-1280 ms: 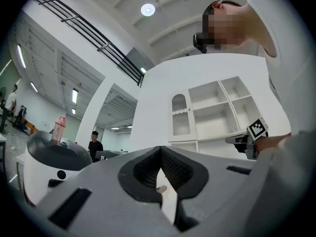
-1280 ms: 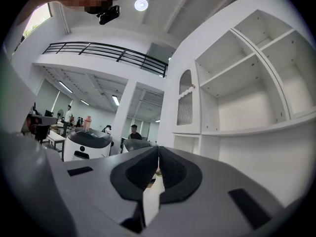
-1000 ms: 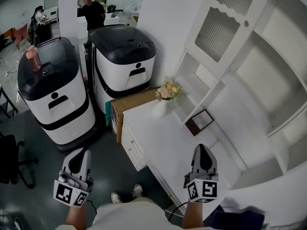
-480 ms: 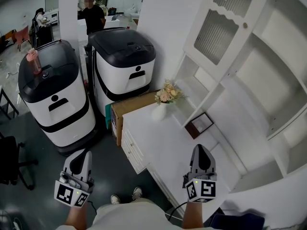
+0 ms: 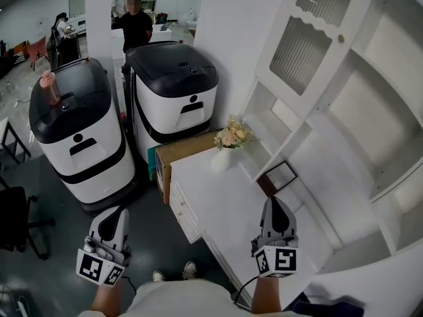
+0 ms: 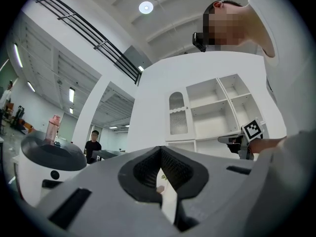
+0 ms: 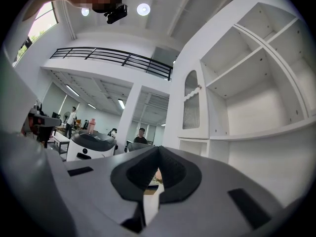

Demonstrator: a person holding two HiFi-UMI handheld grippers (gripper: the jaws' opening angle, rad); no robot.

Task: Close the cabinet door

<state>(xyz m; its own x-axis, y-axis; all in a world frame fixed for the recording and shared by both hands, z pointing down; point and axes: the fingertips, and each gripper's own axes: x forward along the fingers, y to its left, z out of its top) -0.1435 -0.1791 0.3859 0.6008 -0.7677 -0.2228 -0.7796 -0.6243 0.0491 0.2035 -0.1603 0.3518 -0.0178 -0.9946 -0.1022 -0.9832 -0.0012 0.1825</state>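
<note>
The white cabinet door [image 5: 305,37] with a ribbed glass panel and a small round knob [image 5: 341,38] stands swung open at the upper right, in front of bare white shelves [image 5: 370,98]. My right gripper [image 5: 276,203] hovers shut over the white desk top [image 5: 218,197], well below the door and holding nothing. My left gripper [image 5: 114,213] hangs shut over the dark floor, left of the desk. The left gripper view shows the door [image 6: 178,115] far ahead past the shut jaws of my left gripper [image 6: 160,149]. In the right gripper view the door [image 7: 191,107] rises beyond my right gripper [image 7: 159,148].
A white vase of flowers [image 5: 228,142] and a dark picture frame [image 5: 277,177] stand on the desk near the cabinet. A cardboard box [image 5: 182,148] and two white-and-black machines [image 5: 173,88] [image 5: 79,131] crowd the floor at left. A pink bottle [image 5: 47,88] stands on one. People stand far behind.
Both grippers have crept slightly forward toward the cabinet, and the head view has shifted a little. Both pairs of jaws stay shut. A person in the background has stepped sideways.
</note>
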